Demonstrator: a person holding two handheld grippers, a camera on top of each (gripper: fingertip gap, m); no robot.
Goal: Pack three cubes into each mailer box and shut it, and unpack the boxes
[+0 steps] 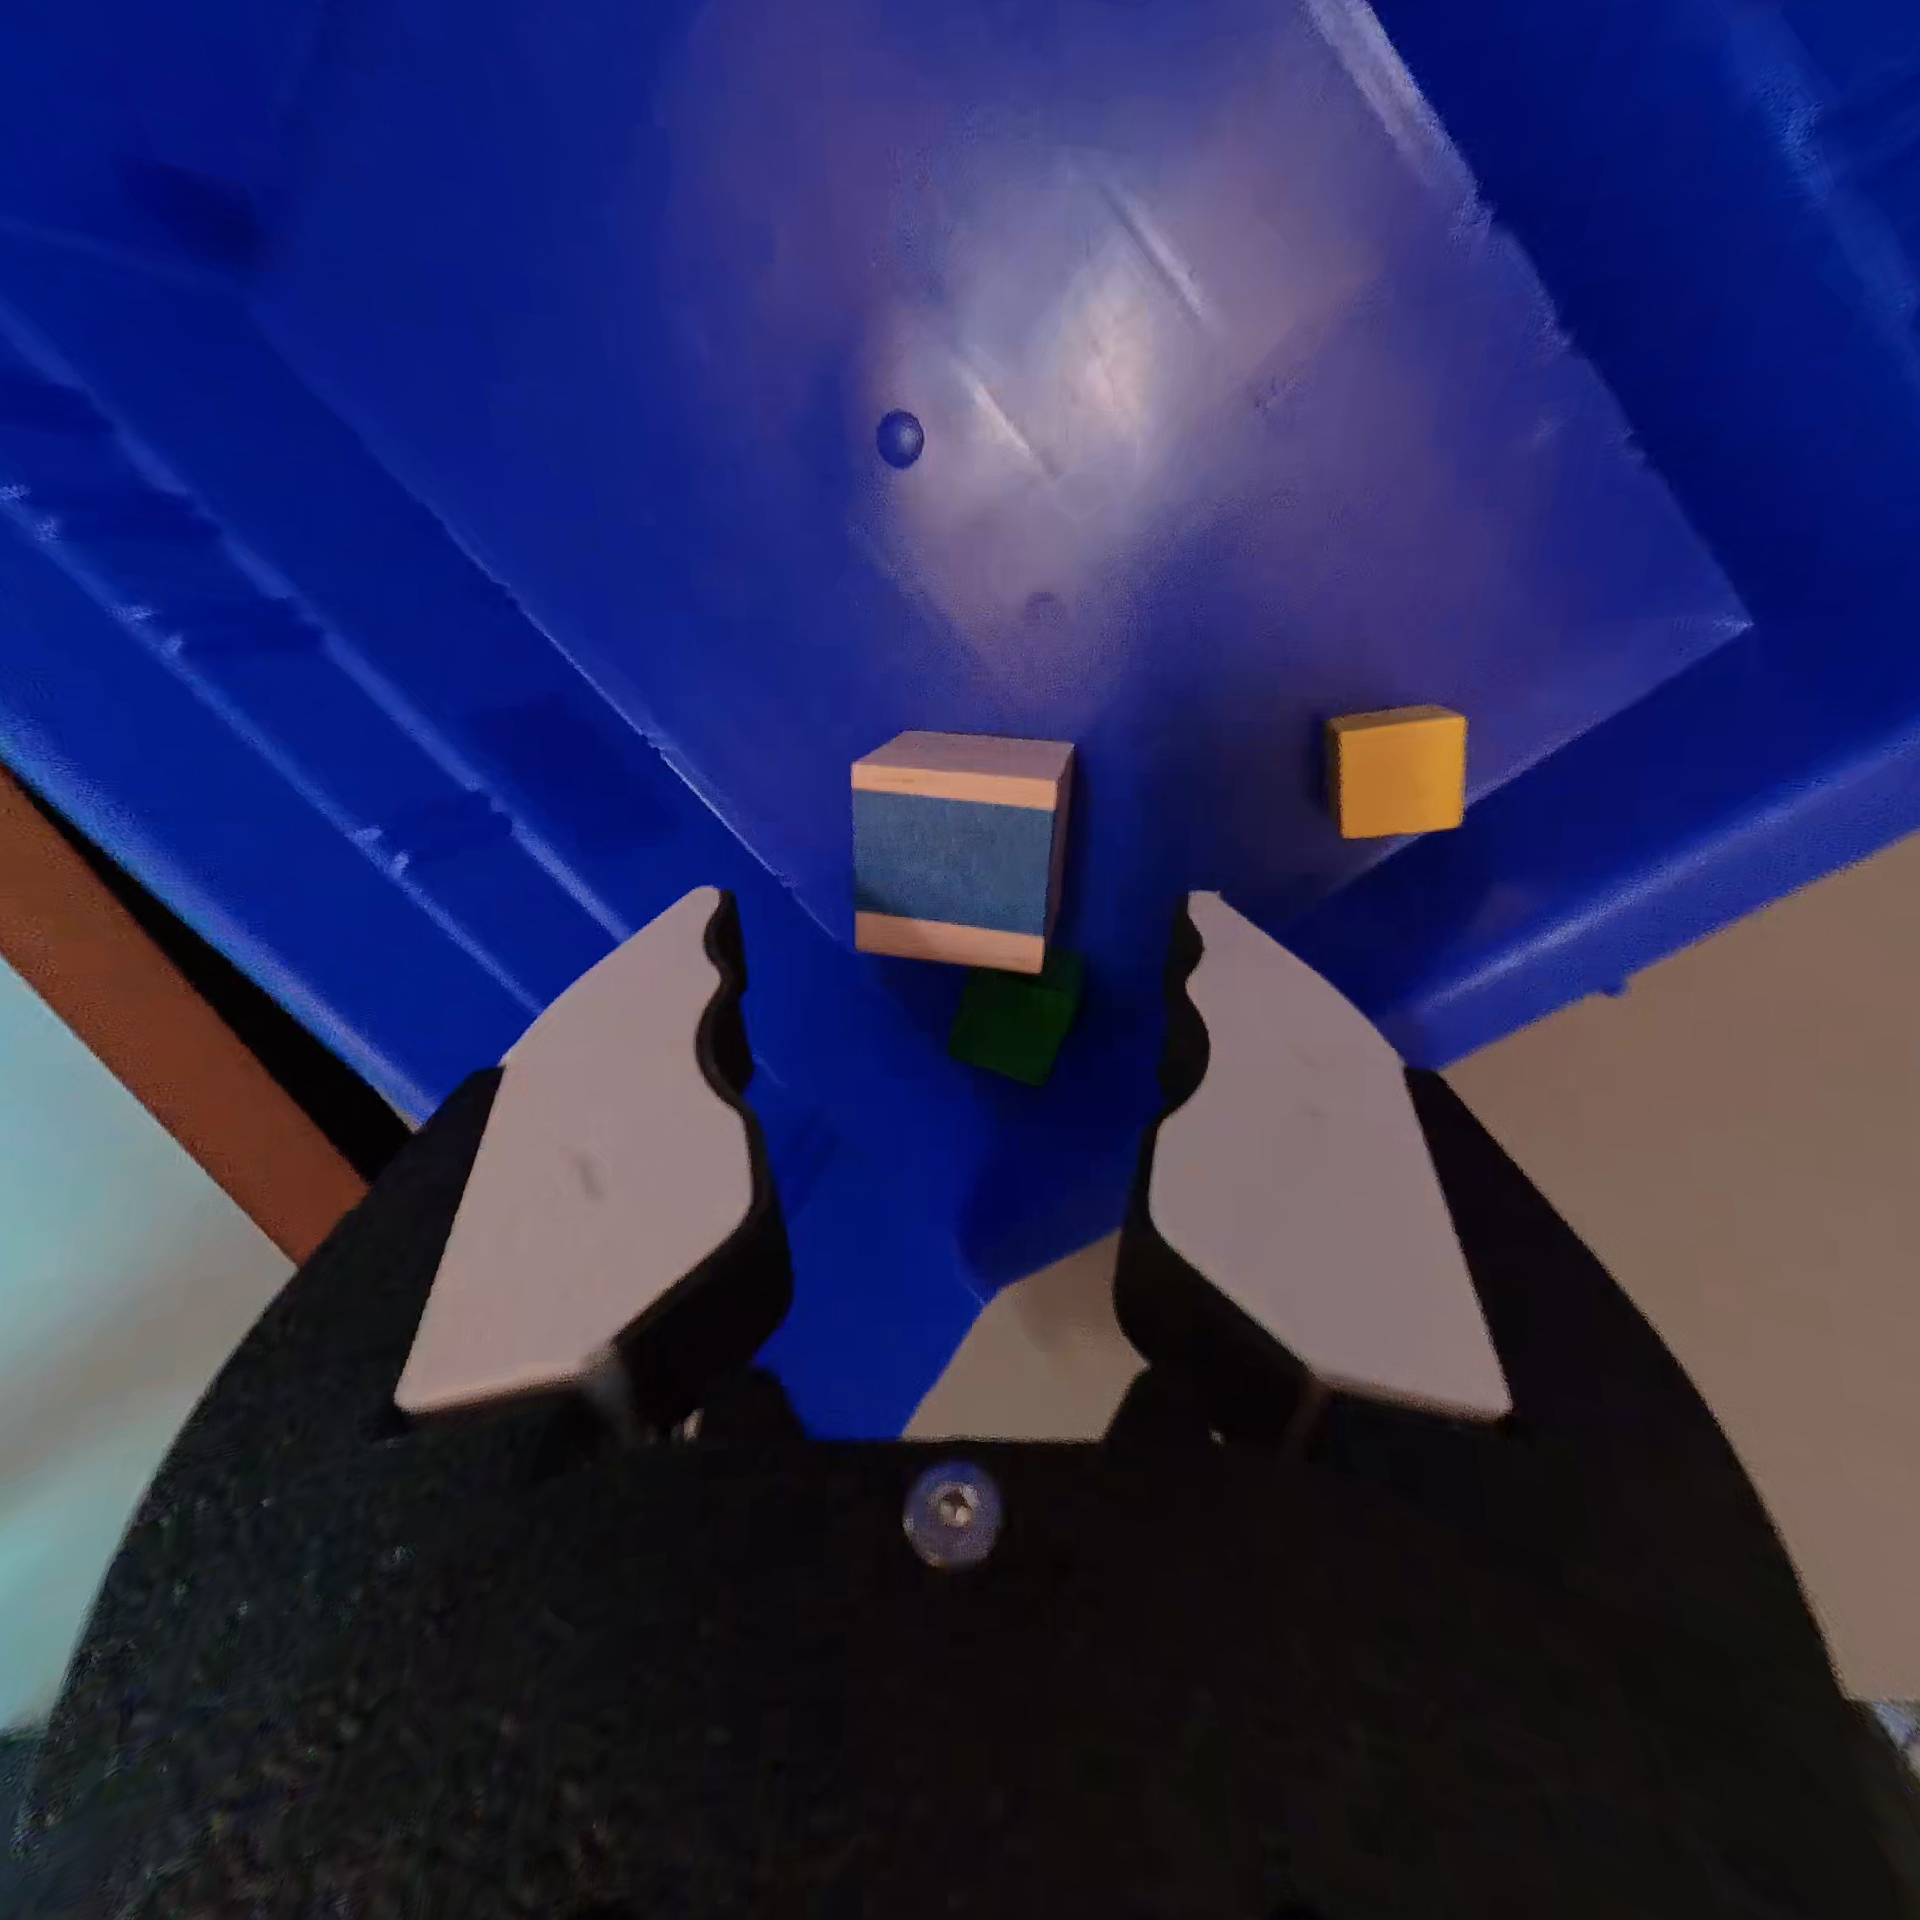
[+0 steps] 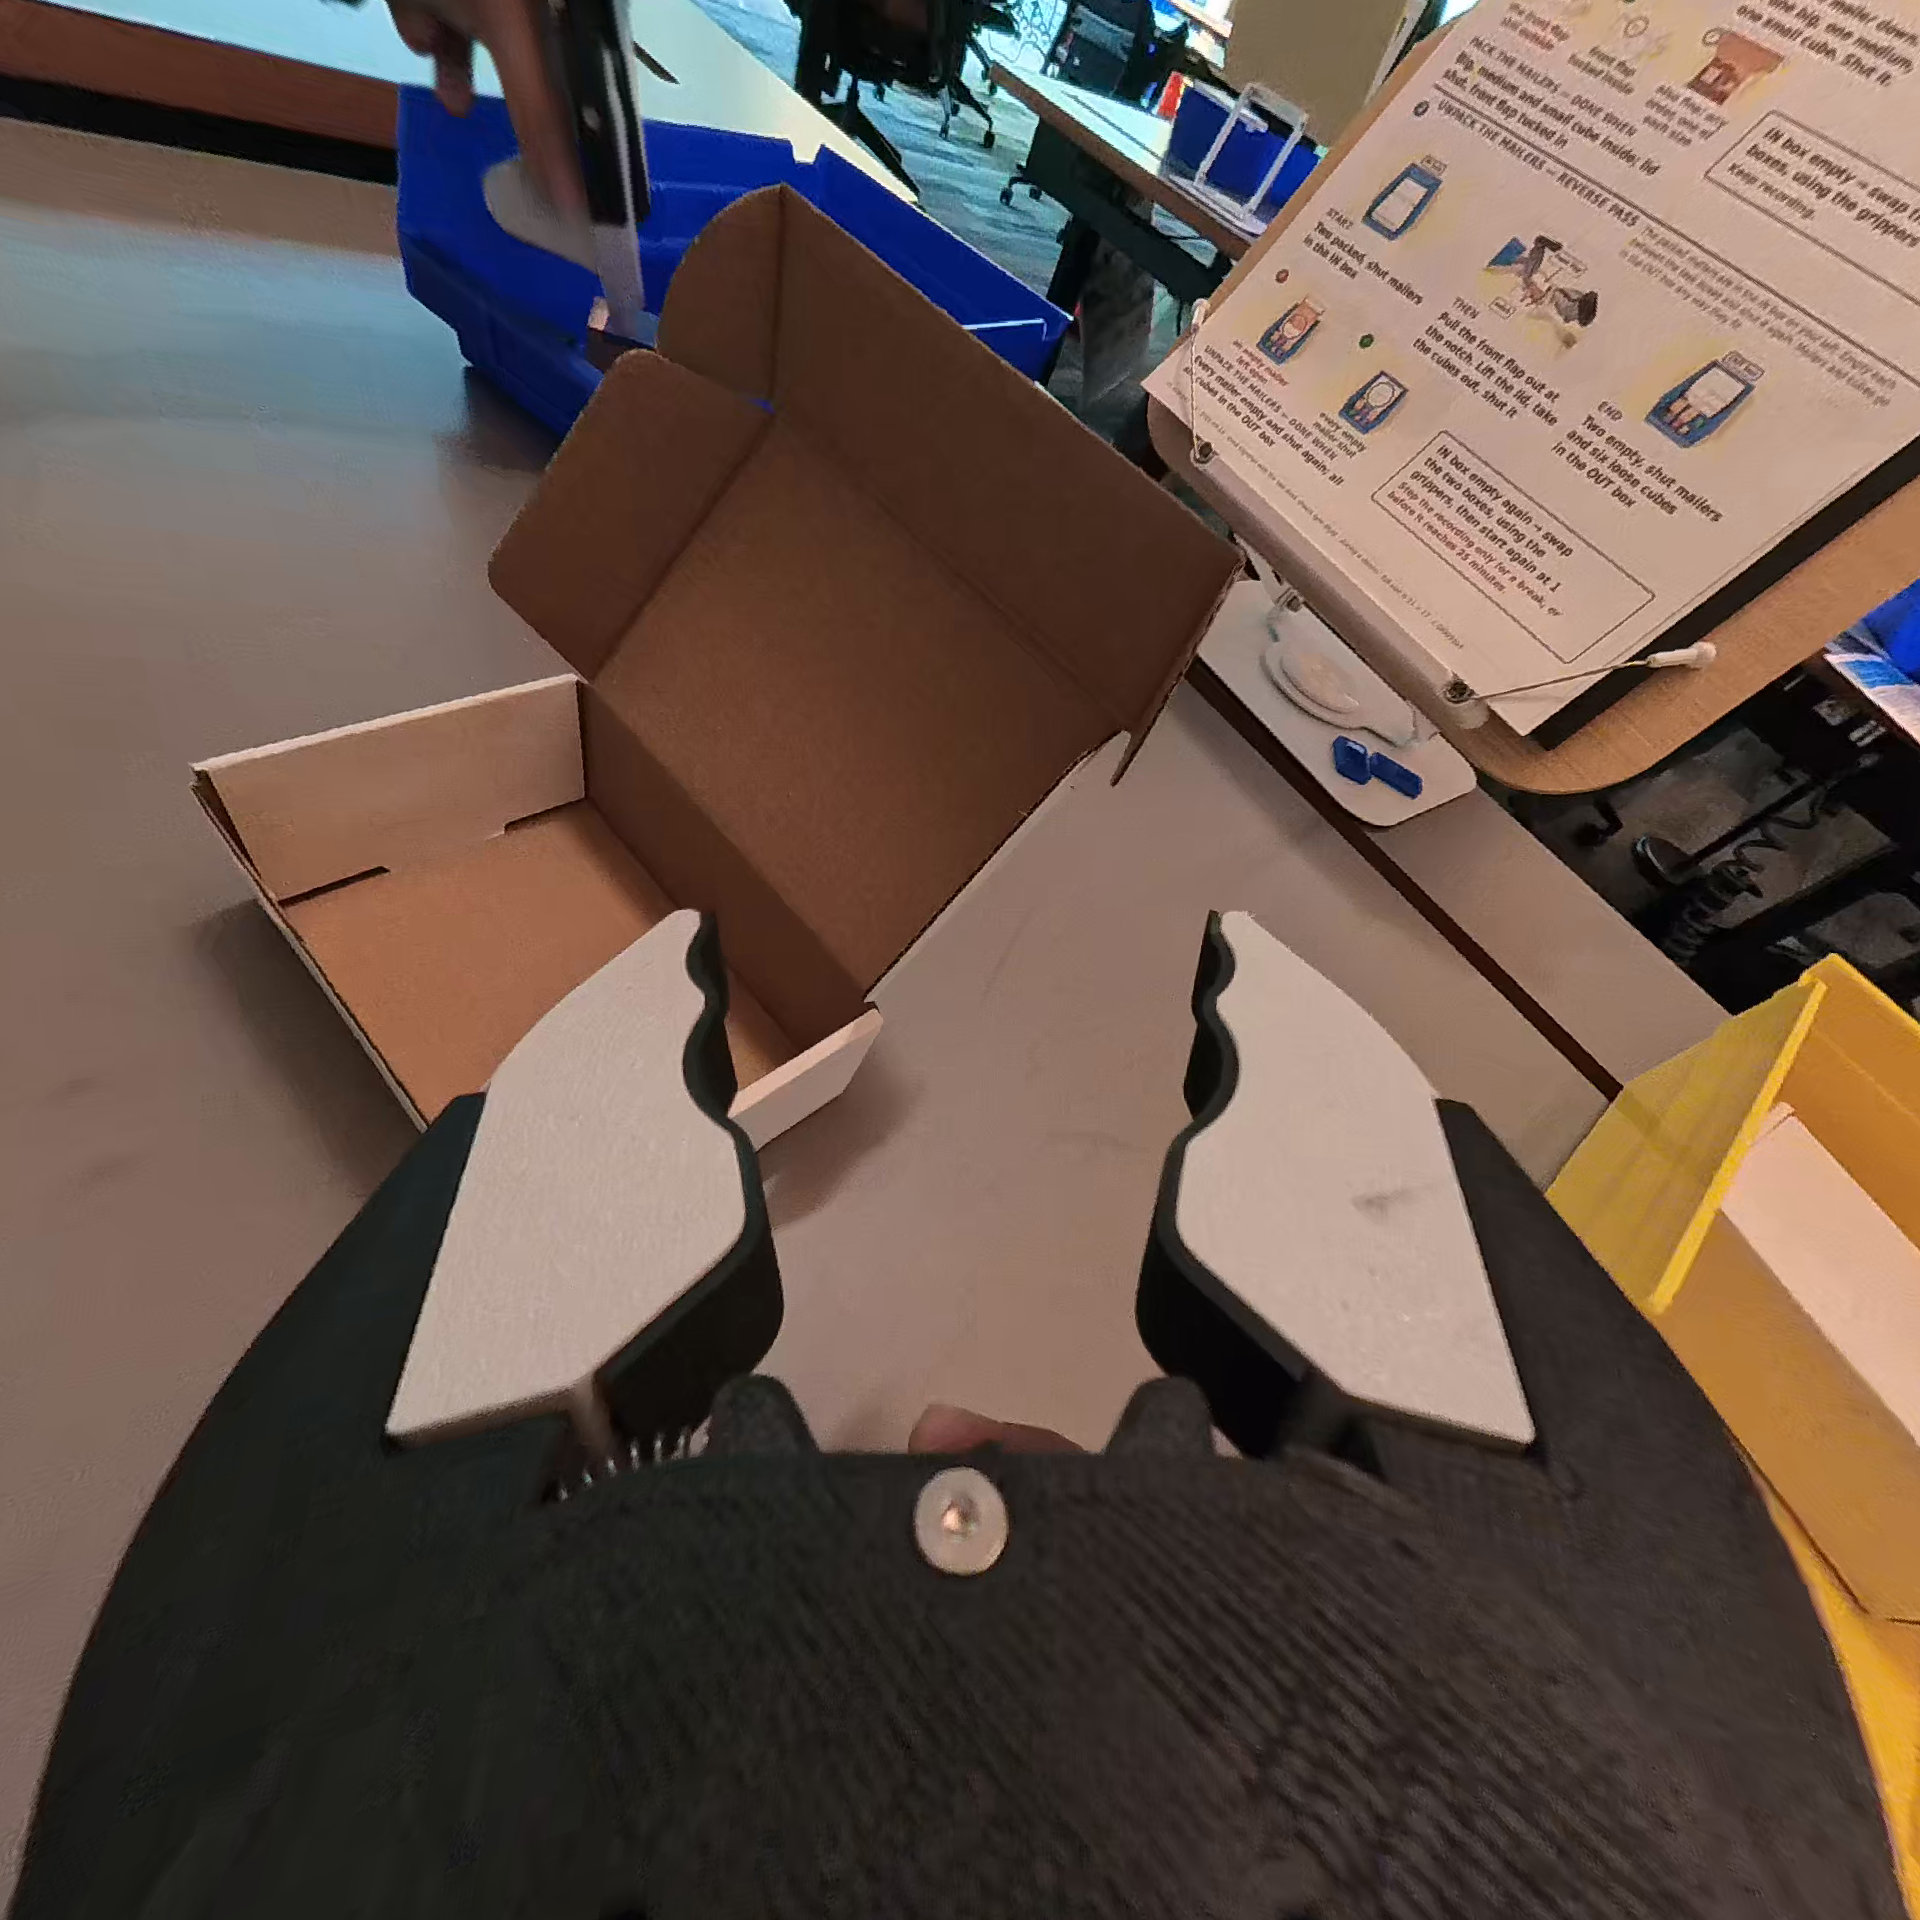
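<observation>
Just ahead of the left gripper — jaws wide, empty, like the right gripper — sits a wooden cube: likely light, rigid, best pinched across flat opposite faces.

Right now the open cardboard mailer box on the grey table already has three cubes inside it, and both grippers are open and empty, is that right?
Not quite. The open cardboard mailer box is empty, as the right wrist view shows. The cubes seen, a blue-banded wooden cube, a yellow cube and a green cube, lie in the blue plastic bin in the left wrist view. The left gripper and right gripper are indeed open and empty.
</observation>
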